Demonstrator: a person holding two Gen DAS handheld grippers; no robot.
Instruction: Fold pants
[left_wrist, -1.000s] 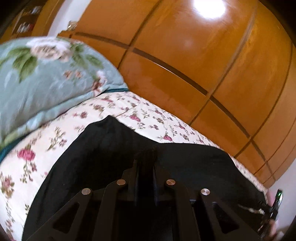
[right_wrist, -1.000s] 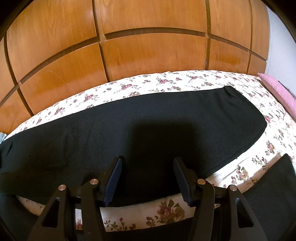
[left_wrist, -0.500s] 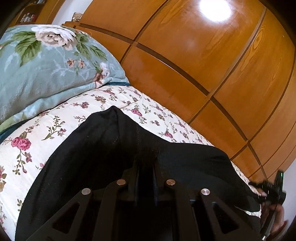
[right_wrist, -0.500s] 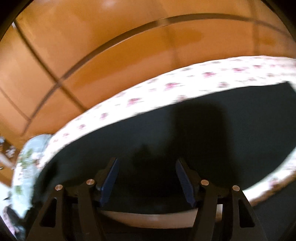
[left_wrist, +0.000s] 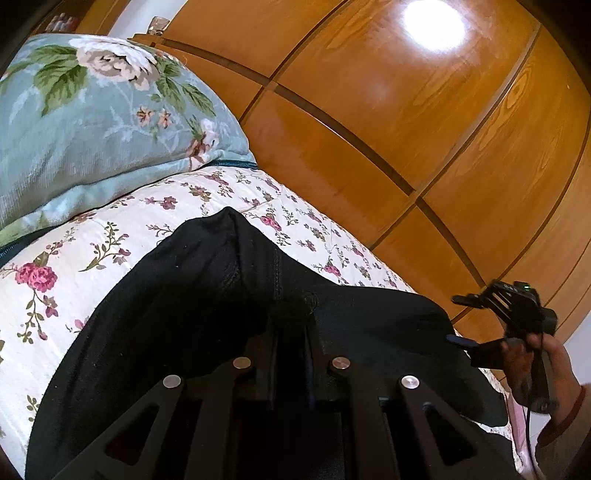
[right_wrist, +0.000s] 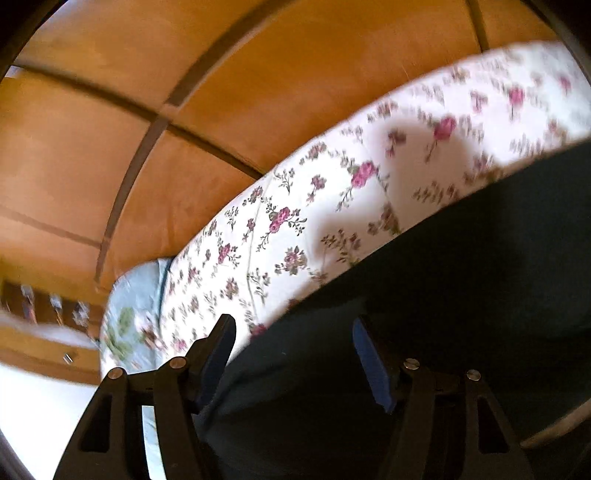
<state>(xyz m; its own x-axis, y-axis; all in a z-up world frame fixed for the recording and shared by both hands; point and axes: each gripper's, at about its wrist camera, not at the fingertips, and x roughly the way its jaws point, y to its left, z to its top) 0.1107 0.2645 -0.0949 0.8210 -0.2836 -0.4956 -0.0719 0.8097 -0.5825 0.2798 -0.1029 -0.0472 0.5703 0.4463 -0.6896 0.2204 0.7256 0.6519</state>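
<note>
Motion blurs the flowered sheet (right_wrist: 480, 107) and shelf items (right_wrist: 55, 306) beyond telling.

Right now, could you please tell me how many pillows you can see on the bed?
1. A pale blue flowered pillow lies at the end of the bed, beyond the black pants. Others may be hidden outside the views.

Matt black cloth pants (left_wrist: 177, 317) lie on a flowered cotton-like sheet (left_wrist: 110, 236) beside glossy varnished wood panels (left_wrist: 406, 122).
</note>
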